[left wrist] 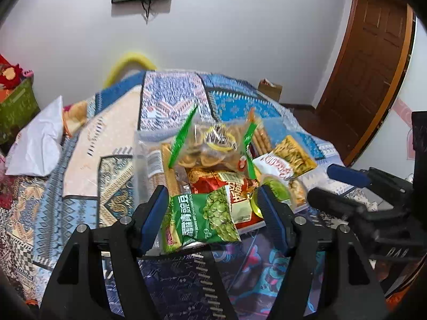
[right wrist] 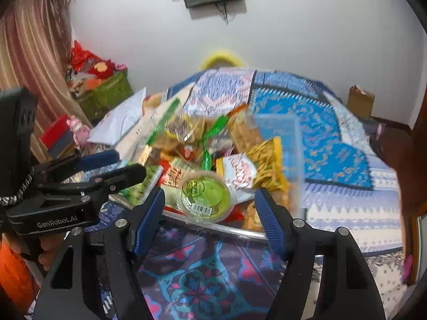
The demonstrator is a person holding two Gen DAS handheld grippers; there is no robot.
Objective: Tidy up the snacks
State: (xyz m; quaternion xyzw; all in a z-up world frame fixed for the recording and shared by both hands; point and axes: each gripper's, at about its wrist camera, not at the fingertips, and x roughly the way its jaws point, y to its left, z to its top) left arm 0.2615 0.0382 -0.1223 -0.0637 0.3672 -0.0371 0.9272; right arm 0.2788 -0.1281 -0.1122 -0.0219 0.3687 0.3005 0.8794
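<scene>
Green pea packet (left wrist: 198, 218) at the near edge of a clear tray (right wrist: 213, 226) heaped with snacks, on a patterned bedspread (right wrist: 320, 133).
Left gripper (left wrist: 213, 213): jaws spread wide to either side of the packet, gripping nothing. Right gripper (right wrist: 209, 214): jaws equally wide, empty, framing a round green-lidded tub (right wrist: 205, 197) in the tray, beside a white crisp bag (right wrist: 240, 176).

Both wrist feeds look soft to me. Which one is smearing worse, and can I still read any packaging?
Right wrist view: heavy motion blur, the pile and clear tray edge streak sideways; only the green jelly cup stays fairly crisp. Left wrist view: sharper near, the green pea packet print is readable between the open left gripper; the clear cookie bag behind blurs. Both bend at the fisheye edges.
</scene>
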